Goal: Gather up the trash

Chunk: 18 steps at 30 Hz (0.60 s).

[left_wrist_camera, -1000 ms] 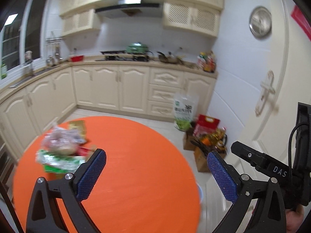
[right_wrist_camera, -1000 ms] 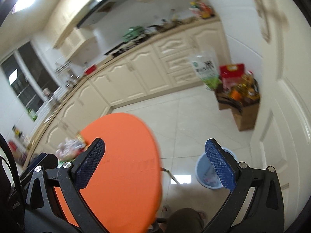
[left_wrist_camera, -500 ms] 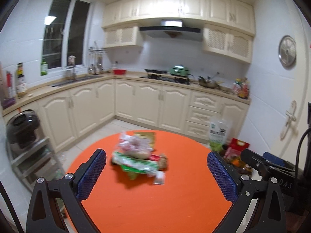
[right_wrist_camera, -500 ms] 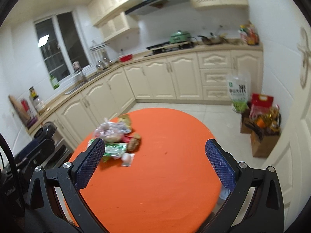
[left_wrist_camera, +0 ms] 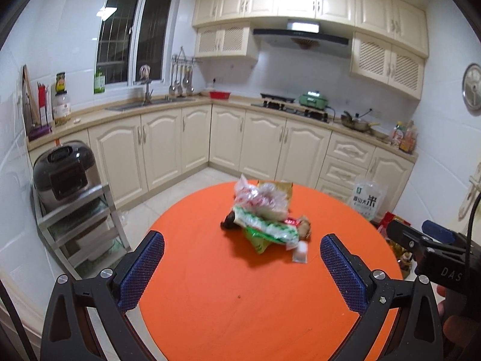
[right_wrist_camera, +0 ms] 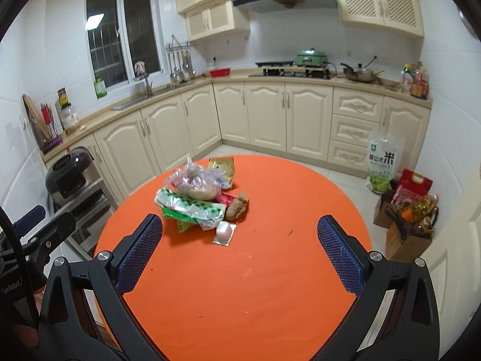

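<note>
Both your grippers are wide open with nothing in them, hanging over the near half of the round orange table [right_wrist_camera: 270, 270]. The left gripper [left_wrist_camera: 242, 270] and right gripper [right_wrist_camera: 240, 254] both look straight at the heap of crumpled plastic wrappers and bags [right_wrist_camera: 198, 192], which sits on the far-left part of the tabletop, well clear of either set of pads.

I'd start with the small silvery-white sachet [right_wrist_camera: 224, 232], since it lies loose on the near edge of the heap. Come in low and flat, pads either side of it, and pinch slowly because thin foil probably slides. Then take the long green-and-white wrapper [right_wrist_camera: 189, 207].

Heads up: no bin shows in either view, so I can't tell where this goes. The brown lumpy thing [right_wrist_camera: 239, 206] is too blurry to identify, and whatever's under the clear crinkly bag [right_wrist_camera: 195, 180] is hidden.
</note>
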Tool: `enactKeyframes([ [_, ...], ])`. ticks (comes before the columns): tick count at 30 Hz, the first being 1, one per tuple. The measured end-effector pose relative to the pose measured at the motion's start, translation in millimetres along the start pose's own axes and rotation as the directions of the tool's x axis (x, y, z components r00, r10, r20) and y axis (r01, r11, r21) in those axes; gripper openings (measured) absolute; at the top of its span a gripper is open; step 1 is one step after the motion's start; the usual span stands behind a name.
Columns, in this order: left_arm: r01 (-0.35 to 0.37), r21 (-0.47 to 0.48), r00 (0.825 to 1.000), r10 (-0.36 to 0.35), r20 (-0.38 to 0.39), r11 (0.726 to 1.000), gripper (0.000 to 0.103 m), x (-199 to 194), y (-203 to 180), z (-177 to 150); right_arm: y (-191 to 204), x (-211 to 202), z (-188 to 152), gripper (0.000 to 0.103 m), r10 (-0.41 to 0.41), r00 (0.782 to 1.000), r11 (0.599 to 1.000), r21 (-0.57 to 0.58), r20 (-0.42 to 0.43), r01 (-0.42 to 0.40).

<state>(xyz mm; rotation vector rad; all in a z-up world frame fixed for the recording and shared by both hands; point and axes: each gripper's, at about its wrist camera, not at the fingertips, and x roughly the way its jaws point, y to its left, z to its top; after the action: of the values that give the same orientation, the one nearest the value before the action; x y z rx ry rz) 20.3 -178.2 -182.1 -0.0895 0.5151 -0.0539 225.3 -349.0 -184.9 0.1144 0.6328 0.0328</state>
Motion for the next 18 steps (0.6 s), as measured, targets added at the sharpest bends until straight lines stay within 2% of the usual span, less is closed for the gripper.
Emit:
enactKeyframes([
  [1, -0.002, -0.004, 1.000, 0.002, -0.013, 1.000, 0.102, 2, 1, -2, -2, 4, 0, 0.103, 0.000, 1.000, 1.000, -0.003, -0.009, 0.000],
  [2, -0.001, -0.007, 1.000, 0.001, -0.026, 1.000, 0.102, 16, -3, 17, -2, 11, -1, 0.103, 0.000, 1.000, 1.000, -0.007, -0.023, 0.000],
  [8, -0.013, -0.028, 0.995, 0.010, -0.101, 1.000, 0.102, 56, -8, 46, -3, 54, -10, 0.102, 0.001, 0.994, 1.000, -0.021, -0.112, -0.004],
  [14, -0.022, -0.043, 0.986, 0.015, -0.167, 0.999, 0.102, 115, -3, 89, 4, 101, -21, 0.094, 0.009, 0.980, 0.999, -0.037, -0.200, -0.016],
  [18, -0.027, -0.050, 0.979, 0.016, -0.202, 0.998, 0.102, 146, 0, 106, 8, 126, -26, 0.090, 0.019, 0.969, 0.999, -0.041, -0.248, -0.030],
])
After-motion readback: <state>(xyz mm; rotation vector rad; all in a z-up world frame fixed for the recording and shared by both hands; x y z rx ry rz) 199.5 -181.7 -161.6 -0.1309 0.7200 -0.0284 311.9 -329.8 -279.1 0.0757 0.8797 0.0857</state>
